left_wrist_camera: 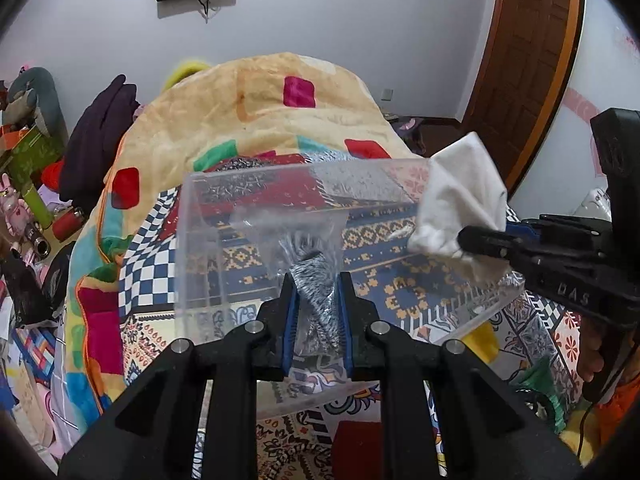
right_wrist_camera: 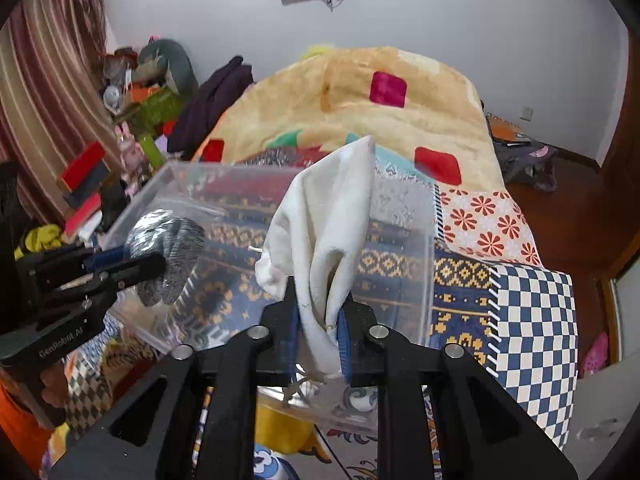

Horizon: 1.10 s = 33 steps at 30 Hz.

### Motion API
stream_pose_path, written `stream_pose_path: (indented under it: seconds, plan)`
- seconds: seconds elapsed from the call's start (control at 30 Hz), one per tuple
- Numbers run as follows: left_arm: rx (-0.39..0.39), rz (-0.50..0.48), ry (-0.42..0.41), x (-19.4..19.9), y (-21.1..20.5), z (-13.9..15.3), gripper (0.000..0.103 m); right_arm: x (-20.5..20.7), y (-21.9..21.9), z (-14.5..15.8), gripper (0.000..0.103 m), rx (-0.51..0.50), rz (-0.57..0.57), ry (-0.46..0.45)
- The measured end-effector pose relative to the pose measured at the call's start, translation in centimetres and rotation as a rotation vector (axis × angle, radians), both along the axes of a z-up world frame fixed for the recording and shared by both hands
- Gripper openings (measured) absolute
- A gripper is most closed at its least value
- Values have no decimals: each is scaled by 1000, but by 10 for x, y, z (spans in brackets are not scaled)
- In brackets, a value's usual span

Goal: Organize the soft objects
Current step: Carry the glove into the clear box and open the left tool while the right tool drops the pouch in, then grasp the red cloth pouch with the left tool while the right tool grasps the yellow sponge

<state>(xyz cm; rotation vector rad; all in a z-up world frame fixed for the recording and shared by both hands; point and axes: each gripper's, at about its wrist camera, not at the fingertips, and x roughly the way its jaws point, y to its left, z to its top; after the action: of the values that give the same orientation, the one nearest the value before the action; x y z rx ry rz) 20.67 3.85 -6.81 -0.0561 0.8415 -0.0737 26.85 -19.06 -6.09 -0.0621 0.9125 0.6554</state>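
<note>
A clear plastic box (left_wrist_camera: 192,240) stands on the patterned bedspread; it also shows in the right wrist view (right_wrist_camera: 420,280). My left gripper (left_wrist_camera: 318,284) is shut on a grey speckled knit item in a clear bag (left_wrist_camera: 316,292), held over the box's near side; the item shows in the right wrist view (right_wrist_camera: 172,256). My right gripper (right_wrist_camera: 320,300) is shut on a white cloth (right_wrist_camera: 328,220) over the box's right part. The cloth (left_wrist_camera: 460,204) and the right gripper (left_wrist_camera: 476,240) show at the right of the left wrist view.
A thick yellow blanket with coloured squares (left_wrist_camera: 260,112) is heaped behind the box. Dark clothes (left_wrist_camera: 100,132) and cluttered boxes and toys (left_wrist_camera: 28,152) lie at the left. A yellow item (right_wrist_camera: 280,424) sits under the box's near edge. A wooden door (left_wrist_camera: 520,60) is at the right.
</note>
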Motion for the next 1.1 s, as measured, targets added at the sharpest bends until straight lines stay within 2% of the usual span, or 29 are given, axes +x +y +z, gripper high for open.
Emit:
stream_pose_path:
  seconds: [0.07, 0.2, 0.27, 0.43, 0.47, 0.6, 0.77, 1.0, 1.07, 1.1]
  plan:
    - [1, -4, 3, -1, -1, 0, 19, -2, 1, 0, 22, -13, 12, -1]
    - [-4, 1, -27, -11, 0, 9, 46, -10, 1, 5, 44, -28, 14, -32]
    - [-17, 0, -52, -18, 2, 17, 52, -16, -2, 11, 52, -21, 18, -59]
    - [-20, 15, -128, -42, 8, 40, 74, -38, -11, 29, 79, -5, 18, -133]
    - [-20, 17, -139, -46, 9, 43, 75, -43, -13, 32, 81, 1, 21, -145]
    - [-19, 22, -179, -65, 10, 52, 93, -57, -18, 35, 83, 14, 34, -149]
    - [11, -7, -168, -86, 3, 42, 97, -72, -23, 21, 83, 9, 49, -116]
    - [19, -38, -80, -94, -4, 3, 97, -72, -23, -12, 83, -14, 45, -18]
    - [17, -37, -56, -92, -4, -8, 95, -70, -19, -20, 83, -18, 56, 8]
    - [16, -31, -47, -91, -3, -13, 89, -69, -17, -22, 83, -23, 60, 11]
